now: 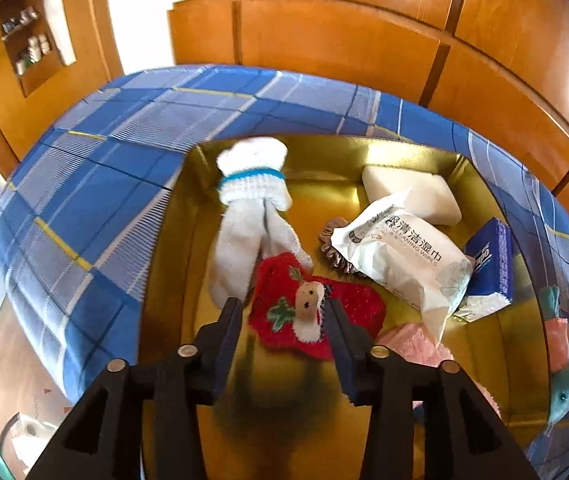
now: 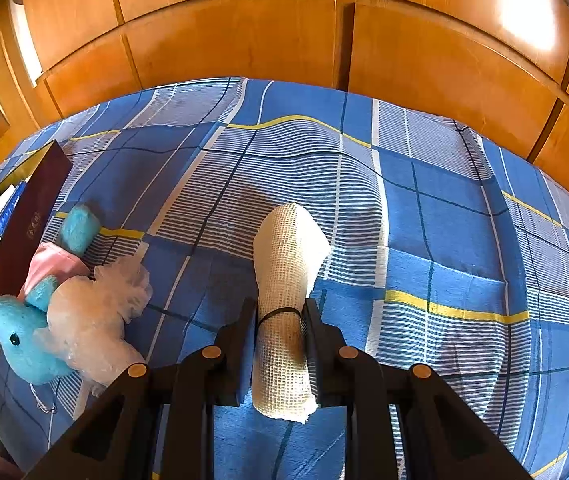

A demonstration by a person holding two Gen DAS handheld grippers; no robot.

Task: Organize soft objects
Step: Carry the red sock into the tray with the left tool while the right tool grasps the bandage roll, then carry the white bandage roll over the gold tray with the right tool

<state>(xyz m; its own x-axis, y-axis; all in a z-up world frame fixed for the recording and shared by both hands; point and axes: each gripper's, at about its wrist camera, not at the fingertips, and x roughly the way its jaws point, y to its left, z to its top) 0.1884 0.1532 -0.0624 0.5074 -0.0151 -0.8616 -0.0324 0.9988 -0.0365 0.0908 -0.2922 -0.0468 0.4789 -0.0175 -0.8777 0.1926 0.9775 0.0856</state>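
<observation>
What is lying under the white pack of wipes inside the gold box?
Under the wipes pack a brown frilly thing sticks out at its left edge, and a blue tissue pack lies beside its right. The rest beneath it is hidden.

The bedsheet is a blue plaid, its paler squares finely striped in white, with thin yellow and dark lines crossing it. The box is shiny gold inside and dark maroon outside. In it: a white glove with a bright blue band, a red sock bearing green leaves and a cream figure, a white wipes pack with dark lettering, a cream sponge, a blue tissue pack. The roll is cream waffle weave with a black band. The plush is turquoise with pink; both grippers are black
</observation>
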